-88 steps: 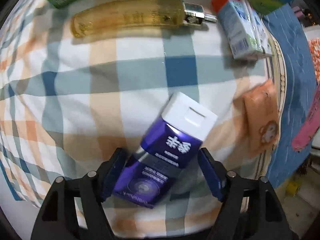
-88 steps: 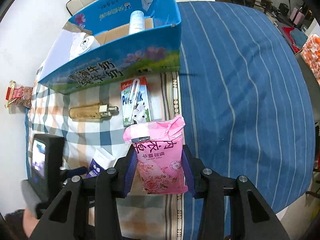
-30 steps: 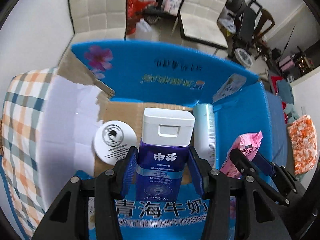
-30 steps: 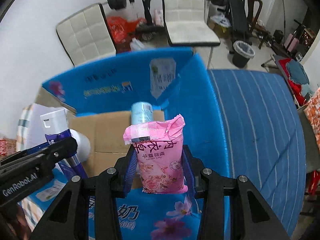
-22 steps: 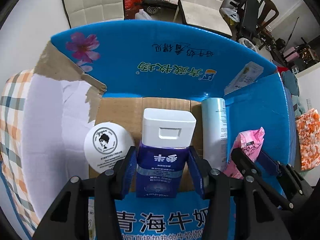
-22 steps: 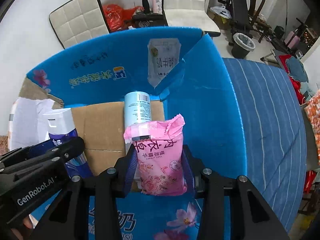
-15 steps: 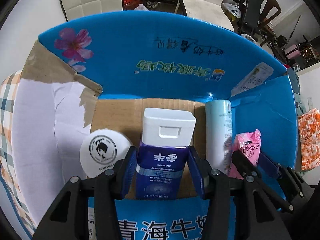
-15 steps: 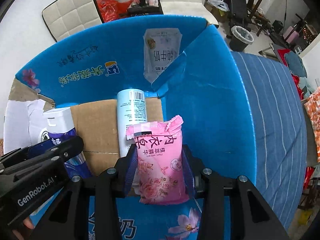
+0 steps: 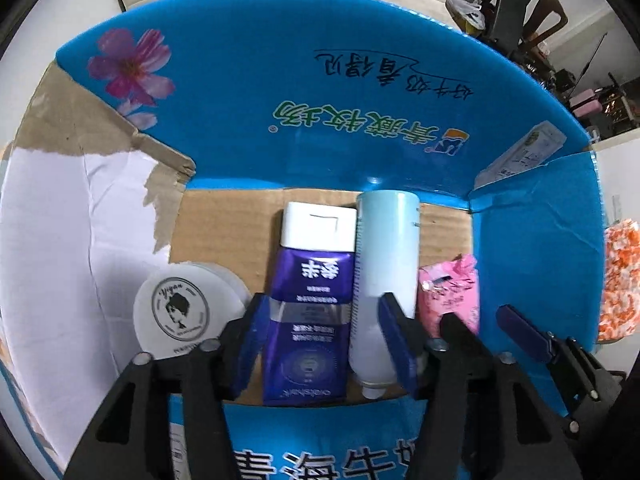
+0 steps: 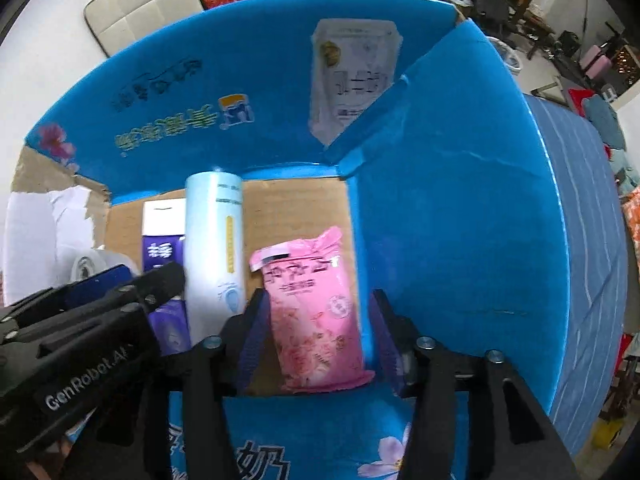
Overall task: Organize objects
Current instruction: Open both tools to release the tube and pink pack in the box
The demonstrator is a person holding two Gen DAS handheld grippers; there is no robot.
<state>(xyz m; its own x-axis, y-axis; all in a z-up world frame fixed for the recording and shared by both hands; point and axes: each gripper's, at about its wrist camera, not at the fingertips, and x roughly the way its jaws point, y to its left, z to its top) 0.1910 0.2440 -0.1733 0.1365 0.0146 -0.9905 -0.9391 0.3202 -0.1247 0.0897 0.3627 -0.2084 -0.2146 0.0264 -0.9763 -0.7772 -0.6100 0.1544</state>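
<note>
Both grippers hang over the open blue cardboard box (image 9: 360, 92), also in the right wrist view (image 10: 460, 208). My left gripper (image 9: 324, 344) is open; the purple tube with a white cap (image 9: 312, 300) lies on the box floor between its spread fingers, apart from the pads. My right gripper (image 10: 316, 332) is open; the pink packet (image 10: 316, 308) lies below between its fingers, also in the left view (image 9: 448, 300). A pale blue bottle (image 9: 384, 272) lies between tube and packet (image 10: 214, 252).
A round white jar with a face logo (image 9: 180, 312) sits at the box's left, by a torn white flap (image 9: 80, 216). A blue striped cloth (image 10: 588, 240) lies right of the box. Chairs and gym gear stand behind.
Both grippers have opened. The purple tube and the pink packet have dropped from the jaws onto the box floor, either side of the pale blue bottle.
</note>
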